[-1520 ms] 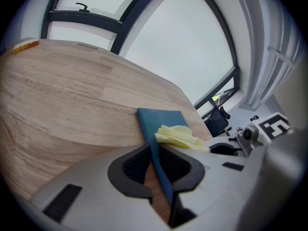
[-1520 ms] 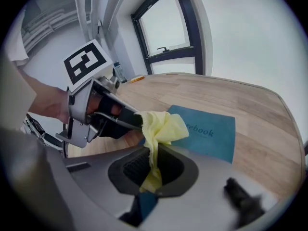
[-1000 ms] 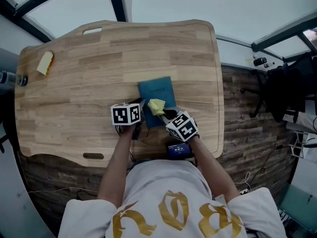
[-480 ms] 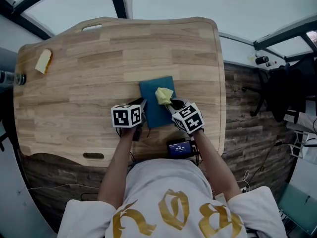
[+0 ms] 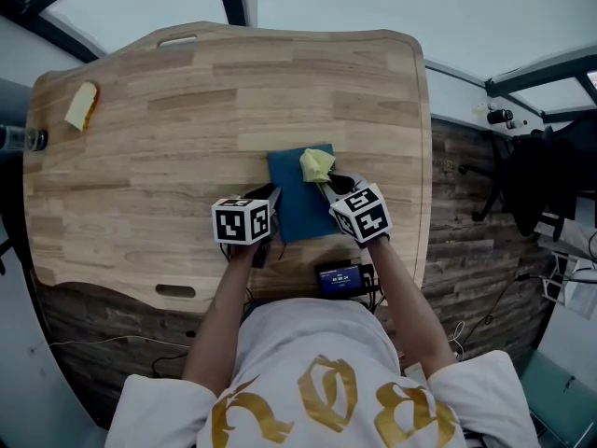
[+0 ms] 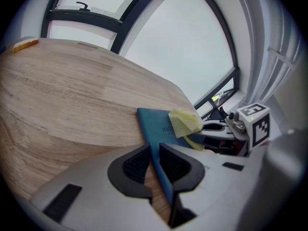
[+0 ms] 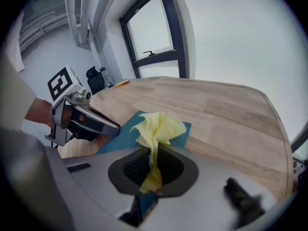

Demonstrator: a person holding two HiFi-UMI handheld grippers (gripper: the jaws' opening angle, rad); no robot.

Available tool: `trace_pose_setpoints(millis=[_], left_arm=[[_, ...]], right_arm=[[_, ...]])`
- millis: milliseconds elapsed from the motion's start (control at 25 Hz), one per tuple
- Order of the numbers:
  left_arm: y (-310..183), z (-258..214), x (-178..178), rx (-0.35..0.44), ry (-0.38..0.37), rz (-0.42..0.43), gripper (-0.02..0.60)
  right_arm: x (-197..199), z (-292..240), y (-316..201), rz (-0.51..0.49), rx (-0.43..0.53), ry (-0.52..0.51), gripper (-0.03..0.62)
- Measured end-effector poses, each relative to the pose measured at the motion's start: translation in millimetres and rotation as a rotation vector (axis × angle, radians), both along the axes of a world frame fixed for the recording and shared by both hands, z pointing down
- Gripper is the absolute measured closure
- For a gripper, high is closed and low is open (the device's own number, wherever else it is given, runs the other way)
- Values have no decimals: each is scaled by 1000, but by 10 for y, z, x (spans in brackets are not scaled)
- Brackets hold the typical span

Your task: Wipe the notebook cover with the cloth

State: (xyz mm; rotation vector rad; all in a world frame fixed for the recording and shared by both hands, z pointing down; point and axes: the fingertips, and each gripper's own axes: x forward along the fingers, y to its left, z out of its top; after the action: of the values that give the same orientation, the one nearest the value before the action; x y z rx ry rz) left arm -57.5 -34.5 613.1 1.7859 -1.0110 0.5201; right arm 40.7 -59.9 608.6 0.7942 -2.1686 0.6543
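L gripper jaws are clamped on the near-left edge of the blue notebook, which lies flat on the wooden table, right of centre and twd the near side. R gripper jaws are pinched tight on the yellow cloth, w/ its bunched end sticking out past the tips & sitting on the notebook's far-right corner. Further out, a small yellow item lies at the table's far-left corner, well apart, & a dark device w/ a lit screen sits by the near edge, below the R hand.
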Motion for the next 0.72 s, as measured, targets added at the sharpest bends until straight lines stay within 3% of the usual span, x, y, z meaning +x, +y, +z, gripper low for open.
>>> trace_pose_setpoints(millis=[400, 720], left_arm=[[-2, 5, 3, -1, 2, -1, 512], [1, 15, -7, -1, 0, -1, 512]], right_arm=[[-26, -2, -207, 40, 24, 12, 557], [-177, -4, 154, -24, -13, -21, 557]])
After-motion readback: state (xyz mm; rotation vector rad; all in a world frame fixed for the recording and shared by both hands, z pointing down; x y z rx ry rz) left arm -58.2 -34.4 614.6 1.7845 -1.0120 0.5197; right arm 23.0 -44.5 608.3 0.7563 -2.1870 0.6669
